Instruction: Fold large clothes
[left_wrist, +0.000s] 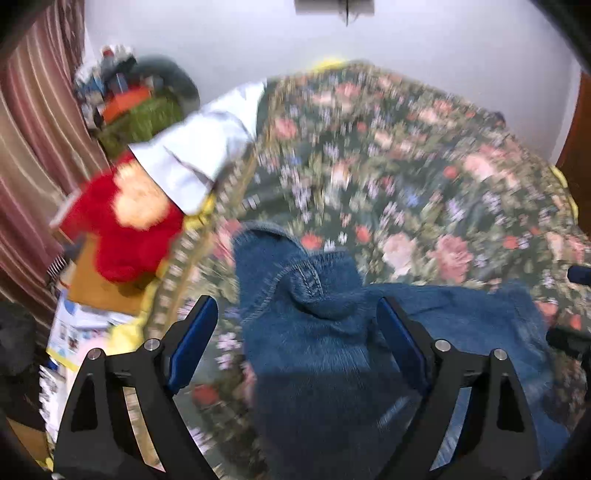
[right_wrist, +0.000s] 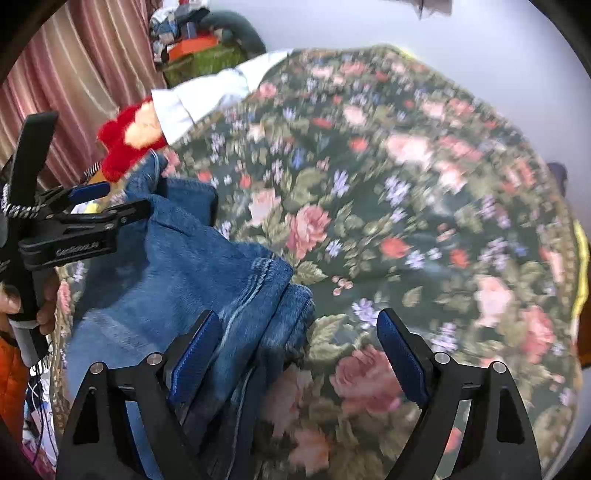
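Left wrist: jeans (left_wrist: 332, 332) run left-right across bedspread (left_wrist: 406, 166); both hand-held grippers spread.

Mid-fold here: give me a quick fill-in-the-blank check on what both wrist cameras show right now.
1. The garment being folded is made of blue ____ and lies on the floral bedspread.
2. The left gripper has its jaws ____, with the jeans between the fingers.
3. The right gripper is also ____.
4. The plush toy beside the bed is mostly ____.

Missing words: denim; open; open; red
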